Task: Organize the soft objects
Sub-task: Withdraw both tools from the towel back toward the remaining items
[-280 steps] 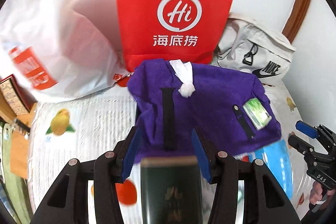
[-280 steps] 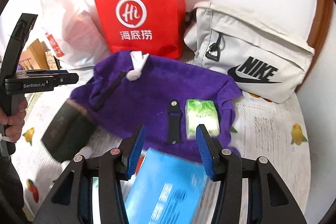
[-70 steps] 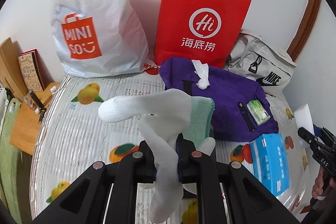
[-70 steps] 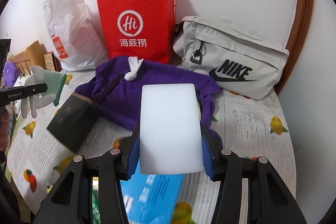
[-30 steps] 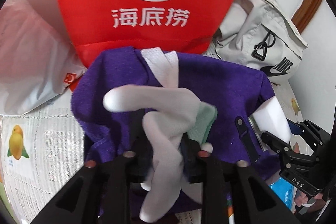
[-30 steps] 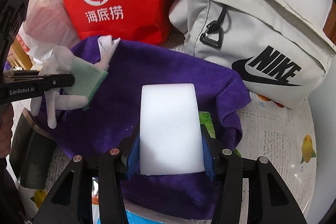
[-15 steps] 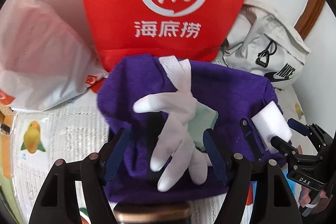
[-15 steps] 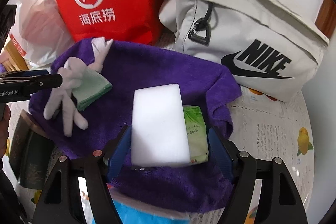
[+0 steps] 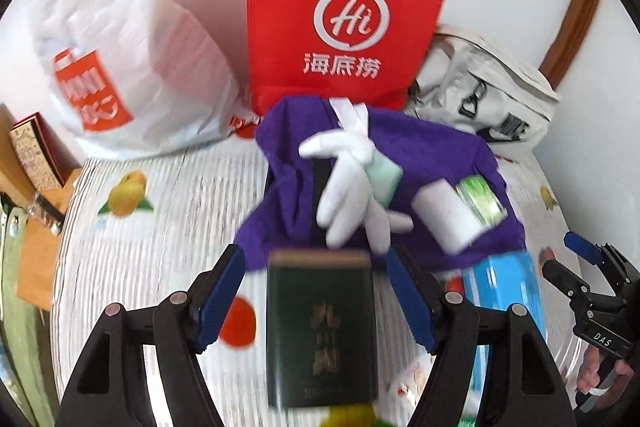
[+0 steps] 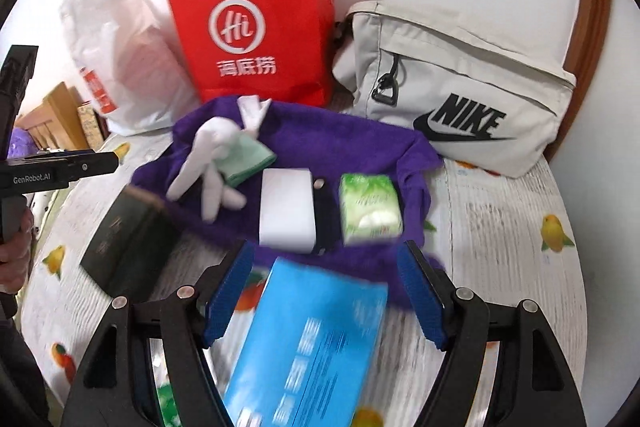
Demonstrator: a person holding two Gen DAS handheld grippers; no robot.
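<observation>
two grippers, left gripper (image 9: pixel 316 291) and right gripper (image 10: pixel 328 291), jaws spread and empty, white knitted glove (image 10: pixel 208 163) and white foam block (image 10: pixel 286 209) lying on purple fleece cloth (image 10: pixel 340 143)

Both grippers (image 9: pixel 316 291) (image 10: pixel 326 291): black frames, blue pads, silver screws; "GenRobot.AI", "DAS" markings, prob. brand.

- On the towel (image 10: pixel 360 143) lie the glove (image 10: pixel 208 163) at left, the sponge block (image 10: pixel 286 209) in the middle, and the tissue pack (image 10: pixel 370 213) at right.
- Behind the towel stands the paper bag (image 10: pixel 252 23), with the sling bag (image 10: pixel 460 87) to its right.
- In front of the towel lie the book (image 10: pixel 128 239) and the box (image 10: pixel 312 347).
</observation>
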